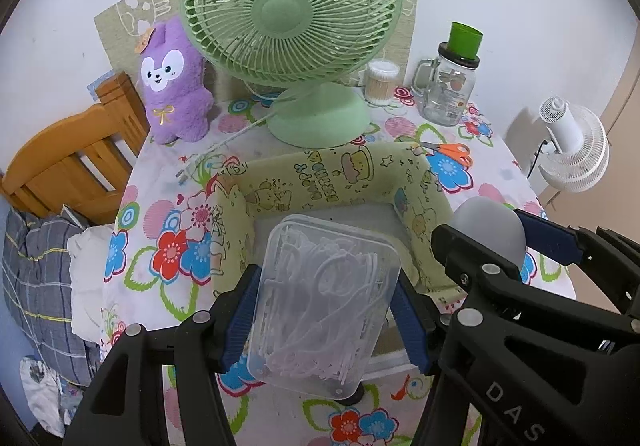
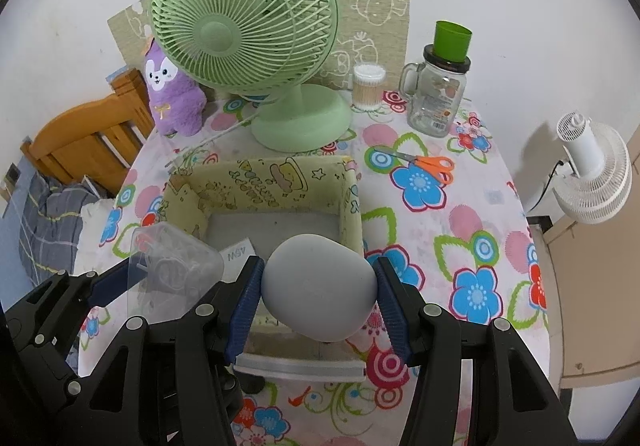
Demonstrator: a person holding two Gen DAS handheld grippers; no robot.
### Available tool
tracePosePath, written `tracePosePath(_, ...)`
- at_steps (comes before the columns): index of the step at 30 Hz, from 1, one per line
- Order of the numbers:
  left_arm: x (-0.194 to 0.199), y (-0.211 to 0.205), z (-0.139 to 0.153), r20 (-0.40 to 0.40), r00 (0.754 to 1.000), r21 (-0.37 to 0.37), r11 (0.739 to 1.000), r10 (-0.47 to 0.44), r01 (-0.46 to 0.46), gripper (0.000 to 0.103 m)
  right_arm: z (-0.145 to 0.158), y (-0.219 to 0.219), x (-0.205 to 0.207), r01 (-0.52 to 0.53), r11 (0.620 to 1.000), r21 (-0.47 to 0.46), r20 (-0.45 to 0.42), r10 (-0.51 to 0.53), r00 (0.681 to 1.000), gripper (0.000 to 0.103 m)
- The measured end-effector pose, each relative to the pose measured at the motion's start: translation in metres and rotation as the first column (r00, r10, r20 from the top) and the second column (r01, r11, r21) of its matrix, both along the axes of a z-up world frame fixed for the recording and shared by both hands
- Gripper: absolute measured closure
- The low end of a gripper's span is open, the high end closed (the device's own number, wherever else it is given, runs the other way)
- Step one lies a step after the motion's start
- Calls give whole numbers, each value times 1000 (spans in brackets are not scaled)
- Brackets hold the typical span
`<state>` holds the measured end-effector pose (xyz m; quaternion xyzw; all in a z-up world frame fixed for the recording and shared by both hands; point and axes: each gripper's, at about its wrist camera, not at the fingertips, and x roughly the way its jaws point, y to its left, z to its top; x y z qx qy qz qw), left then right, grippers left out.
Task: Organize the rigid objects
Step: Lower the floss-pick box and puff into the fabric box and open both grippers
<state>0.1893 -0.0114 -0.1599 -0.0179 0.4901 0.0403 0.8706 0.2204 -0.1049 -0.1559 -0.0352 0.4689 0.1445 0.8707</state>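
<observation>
The left claw [image 1: 326, 320] clamps a clear box [image 1: 324, 302], the right claw [image 2: 318, 302] a grey egg-shaped object [image 2: 320, 286], both poised above the fabric bin [image 2: 352, 202] ahead for dropping in.

Two fisheye wrist views, side by side, look steeply down from the counter's [image 1: 440, 182] near edge, close above the fabric bin [image 2: 224, 186]; both face the far-edge green fan [image 1: 292, 6].
</observation>
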Motion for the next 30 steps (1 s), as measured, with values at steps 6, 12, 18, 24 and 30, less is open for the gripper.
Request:
tracePosePath(6, 14, 9, -7, -10, 1000, 1, 1000, 17, -17, 38, -8, 10, 15, -17, 1000, 2, -9, 17, 1000, 44)
tracePosePath(12, 30, 18, -18, -24, 999, 1, 1000, 31, -31, 38, -18, 19, 34, -30, 1000, 4, -25, 30, 999, 44)
tracePosePath(18, 43, 26, -27, -37, 998, -6, 999, 42, -42, 39, -27, 27, 49, -33, 999, 6, -42, 33, 999, 44)
tracePosePath(24, 55, 31, -36, -51, 998, -11, 999, 46, -47, 41, -36, 33, 63, -43, 999, -1, -56, 42, 998, 44)
tracePosePath(30, 64, 32, -39, -41, 998, -10, 999, 45, -45, 41, -41, 37, 74, -47, 999, 8, -57, 48, 997, 43)
